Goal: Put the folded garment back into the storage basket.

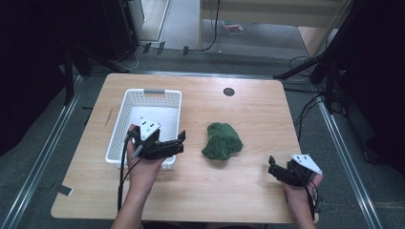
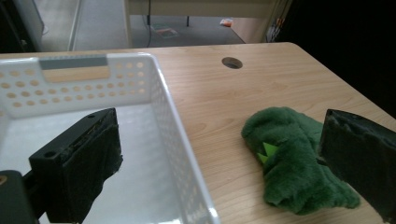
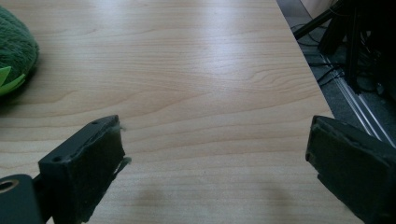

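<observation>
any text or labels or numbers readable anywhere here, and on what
No readable text in these views.
The white basket has a grey strip on its rim with no lettering.
The green plush toy bears no print.
A printed item on the floor beyond the table is too small and blurred to read.

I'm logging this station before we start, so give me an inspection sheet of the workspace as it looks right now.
Surface: light wooden table with a round cable hole.
Job's things: white perforated plastic basket, nothing seen inside; green plush toy lying right of it, apart.
Clutter: nothing seen on the table.
Grippers: left gripper open, over the basket's near right corner; right gripper open, over bare table near the front right edge.
Cables: black cable trailing from the left gripper; loose cables on the floor at right.
Surroundings: grey floor, metal rails, dark stands.
</observation>
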The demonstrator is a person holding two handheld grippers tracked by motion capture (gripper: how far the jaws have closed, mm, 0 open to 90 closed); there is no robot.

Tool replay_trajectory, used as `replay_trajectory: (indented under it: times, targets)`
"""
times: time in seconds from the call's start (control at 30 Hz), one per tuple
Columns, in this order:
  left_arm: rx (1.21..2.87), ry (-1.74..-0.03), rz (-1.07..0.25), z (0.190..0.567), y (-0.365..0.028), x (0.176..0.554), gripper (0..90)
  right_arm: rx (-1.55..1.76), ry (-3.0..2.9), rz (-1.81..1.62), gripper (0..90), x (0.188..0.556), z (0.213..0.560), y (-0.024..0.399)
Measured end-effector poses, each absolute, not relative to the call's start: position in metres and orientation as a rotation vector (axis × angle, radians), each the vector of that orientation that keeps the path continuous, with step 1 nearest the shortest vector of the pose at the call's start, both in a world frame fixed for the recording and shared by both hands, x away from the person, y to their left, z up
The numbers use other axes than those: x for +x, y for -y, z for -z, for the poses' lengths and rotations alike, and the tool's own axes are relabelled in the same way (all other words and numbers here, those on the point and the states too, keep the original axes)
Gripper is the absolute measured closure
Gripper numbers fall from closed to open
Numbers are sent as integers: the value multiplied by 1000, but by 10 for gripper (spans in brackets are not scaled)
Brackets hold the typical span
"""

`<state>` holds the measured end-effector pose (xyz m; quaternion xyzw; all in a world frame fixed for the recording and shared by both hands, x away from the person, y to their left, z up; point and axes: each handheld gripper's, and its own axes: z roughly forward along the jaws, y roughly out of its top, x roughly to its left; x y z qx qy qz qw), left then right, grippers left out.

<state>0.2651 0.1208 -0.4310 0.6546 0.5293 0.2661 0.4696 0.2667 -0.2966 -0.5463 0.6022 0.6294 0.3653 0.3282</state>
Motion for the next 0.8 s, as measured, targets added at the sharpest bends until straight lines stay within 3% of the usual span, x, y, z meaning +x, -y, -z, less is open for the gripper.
replay_trajectory:
  times: [0.8]
  targets:
    - [1718, -1247, -540, 448, -38, 292, 3, 1575, -1665, -970, 40, 267, 546, 298]
